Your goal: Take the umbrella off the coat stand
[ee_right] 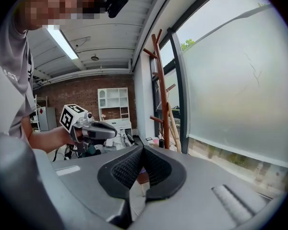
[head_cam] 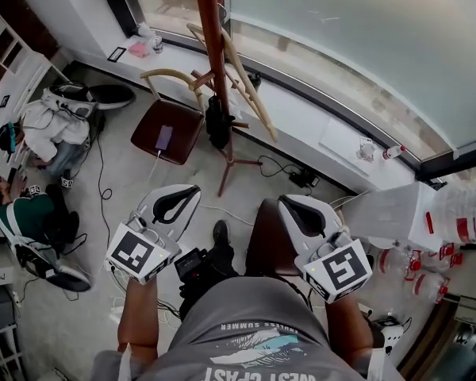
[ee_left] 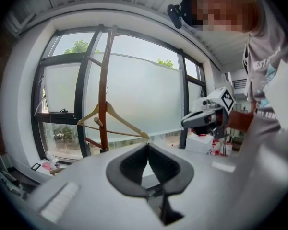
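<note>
A reddish-brown coat stand rises by the window, with a pale wooden hanger on it. A black folded umbrella hangs low against the pole. My left gripper and right gripper are side by side well short of the stand, both pointing toward it, both shut and holding nothing. In the left gripper view the left gripper has its pads together, with the coat stand and hanger ahead. In the right gripper view the right gripper is also closed, with the coat stand beyond.
A brown chair with a phone on it stands left of the stand's foot. Cables trail across the floor. Bags and clothes lie at the left. A white box and bottles sit at the right under the window ledge.
</note>
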